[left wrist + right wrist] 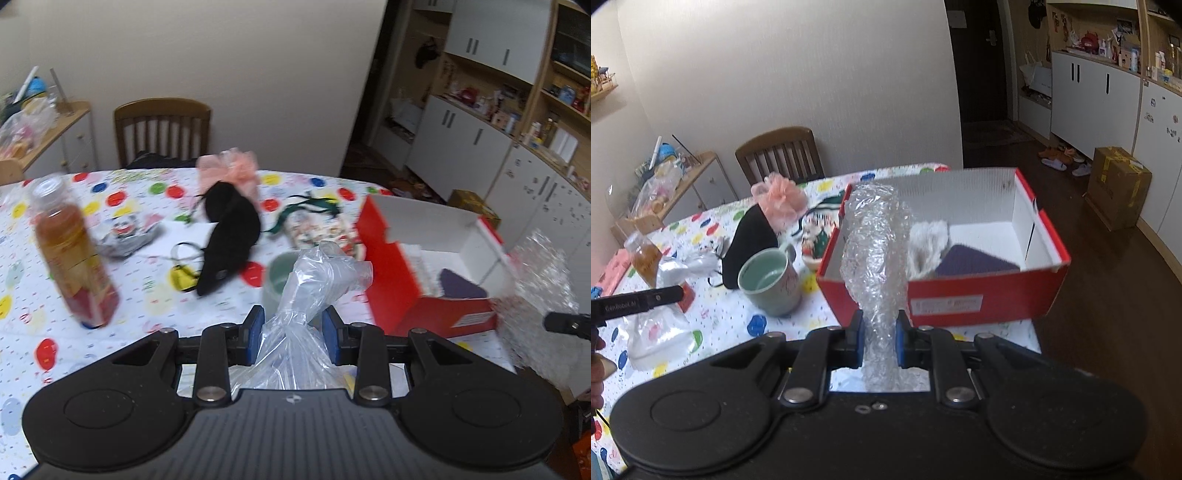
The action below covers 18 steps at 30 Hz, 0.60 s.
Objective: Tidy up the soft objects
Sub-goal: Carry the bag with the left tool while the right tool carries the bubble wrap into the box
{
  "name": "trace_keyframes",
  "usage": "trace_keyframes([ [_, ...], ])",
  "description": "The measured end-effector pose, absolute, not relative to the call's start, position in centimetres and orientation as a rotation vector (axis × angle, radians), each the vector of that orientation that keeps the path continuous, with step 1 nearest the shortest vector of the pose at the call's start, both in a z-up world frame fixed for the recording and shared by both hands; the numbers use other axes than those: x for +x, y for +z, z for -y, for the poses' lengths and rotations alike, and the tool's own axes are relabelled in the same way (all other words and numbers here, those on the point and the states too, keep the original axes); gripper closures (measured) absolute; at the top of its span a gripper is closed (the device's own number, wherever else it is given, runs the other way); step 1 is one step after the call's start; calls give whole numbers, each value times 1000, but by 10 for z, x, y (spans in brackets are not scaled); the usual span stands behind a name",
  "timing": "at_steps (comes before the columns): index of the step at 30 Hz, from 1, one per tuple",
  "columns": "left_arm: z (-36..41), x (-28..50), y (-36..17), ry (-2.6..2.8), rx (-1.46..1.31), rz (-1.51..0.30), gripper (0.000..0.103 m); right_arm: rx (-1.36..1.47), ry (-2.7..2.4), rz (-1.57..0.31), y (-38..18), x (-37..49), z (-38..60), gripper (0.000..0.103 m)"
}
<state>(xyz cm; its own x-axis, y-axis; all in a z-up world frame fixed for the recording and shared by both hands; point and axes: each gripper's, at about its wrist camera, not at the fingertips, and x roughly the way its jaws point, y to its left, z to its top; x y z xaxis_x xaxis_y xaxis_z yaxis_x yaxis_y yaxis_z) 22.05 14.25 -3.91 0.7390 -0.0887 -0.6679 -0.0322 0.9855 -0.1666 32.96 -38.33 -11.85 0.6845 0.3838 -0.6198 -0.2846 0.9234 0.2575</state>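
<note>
My left gripper (292, 326) is shut on a clear plastic bag (314, 280), held above the table in front of the red shoe box (384, 273). My right gripper (880, 332) is shut on a sheet of bubble wrap (875, 240), held up at the near left corner of the red box (960, 299). Inside the box lie a white fluffy item (929, 243) and a purple cloth (975, 264). A black fabric mask (229, 236) and a pink mesh puff (231, 170) lie on the table beyond.
A green mug (770, 280) stands left of the box. A juice bottle (72, 251) stands at the left. Christmas-print pouch (321, 229), crumpled wrapper (125, 232), wooden chair (162, 129) behind the table. The table edge runs just right of the box.
</note>
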Motion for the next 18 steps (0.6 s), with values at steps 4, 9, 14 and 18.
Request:
trace_keyframes([
  [4,-115,230,-29,-69,-166,-739,69,159,379,-701,-109,339,395,88],
  [9,-75,243,-18,-111,-142,-727,70,167,391,-684,-100,354,408,88],
  [14,-38,261,-10,-140,-116,-705,69,172,400,-682,-95,372,422,88],
  [18,-14,280,-6,-149,-107,-696,69,176,409,-684,-95,391,431,88],
])
